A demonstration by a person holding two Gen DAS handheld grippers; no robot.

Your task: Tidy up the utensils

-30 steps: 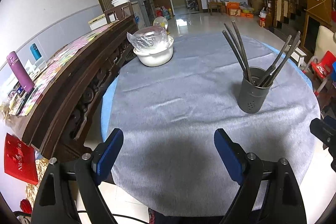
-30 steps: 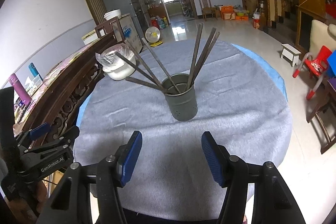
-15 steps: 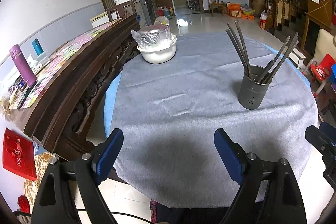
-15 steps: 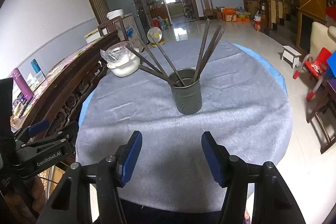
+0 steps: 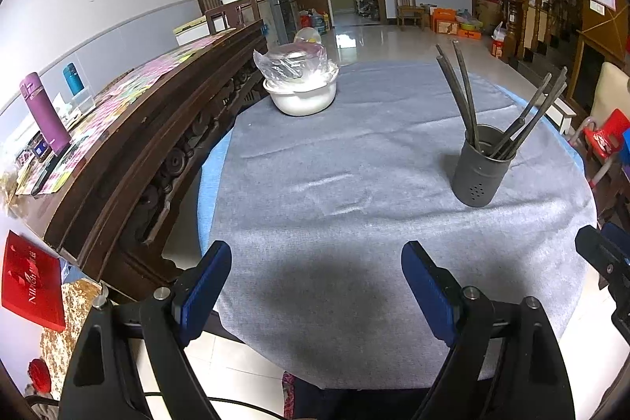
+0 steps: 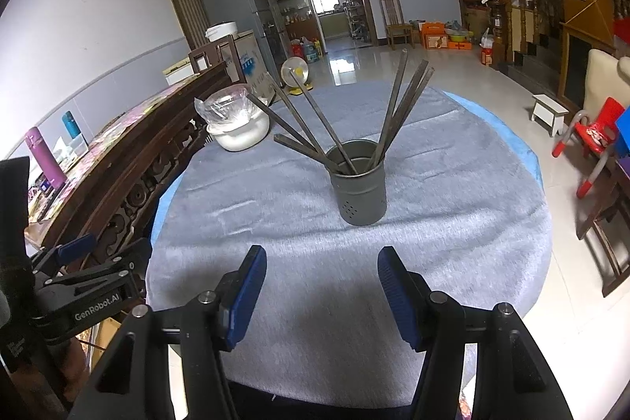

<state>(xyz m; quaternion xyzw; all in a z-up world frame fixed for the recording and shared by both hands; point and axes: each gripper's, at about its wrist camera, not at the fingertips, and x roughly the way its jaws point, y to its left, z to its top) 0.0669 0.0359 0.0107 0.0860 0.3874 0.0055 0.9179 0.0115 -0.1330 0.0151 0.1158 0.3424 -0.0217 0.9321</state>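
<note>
Grey cloth covers the round table (image 6: 453, 223). At frame centre the holder (image 6: 362, 195) stands upright with the utensils (image 6: 397, 113) fanned inside. Both the right gripper (image 6: 321, 288) and left gripper (image 5: 315, 282) hang spread, holding nothing (likely finished); next, perhaps only tidying.

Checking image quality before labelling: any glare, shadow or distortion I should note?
Left wrist view: fisheye bends the wooden sideboard; a dark shadow lies on the grey cloth near the open left claw. Right wrist view: window glare on the floor; the utensil holder stays sharp.
</note>
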